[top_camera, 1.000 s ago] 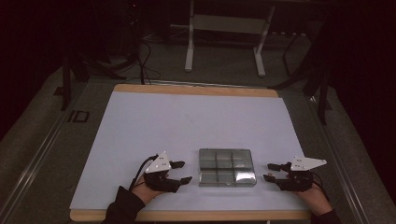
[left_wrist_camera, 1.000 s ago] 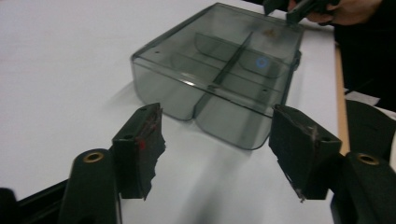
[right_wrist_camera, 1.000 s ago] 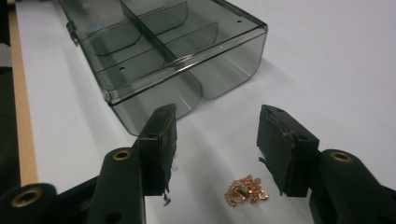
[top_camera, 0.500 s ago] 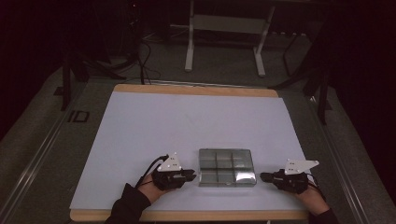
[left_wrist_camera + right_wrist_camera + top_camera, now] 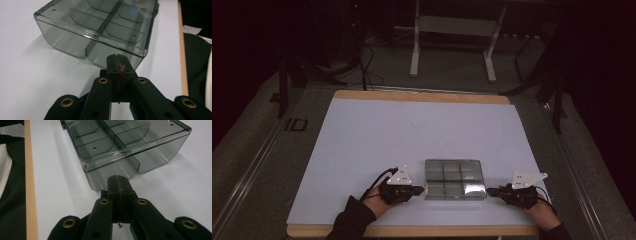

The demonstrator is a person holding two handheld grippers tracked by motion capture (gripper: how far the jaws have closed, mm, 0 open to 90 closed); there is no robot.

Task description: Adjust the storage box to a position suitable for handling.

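Observation:
A smoky clear plastic organiser box (image 5: 455, 178) with several empty compartments lies on the white table sheet near the front edge. My left gripper (image 5: 421, 189) sits at the box's left side, jaws pressed together with nothing between them, their tips close to the box (image 5: 100, 30) wall. My right gripper (image 5: 488, 191) sits at the box's right side, also shut and empty, its tips (image 5: 118, 180) just short of the box (image 5: 125, 147) wall.
The white sheet (image 5: 412, 135) covers a wooden-edged table (image 5: 422, 95); its front edge (image 5: 29, 195) runs close behind both hands. Beyond the table stand a metal frame (image 5: 452, 35) and cables on a dark floor.
Both grippers have moved inward toward the box's sides; the left one came right and the right one came left. The box has stayed where it was.

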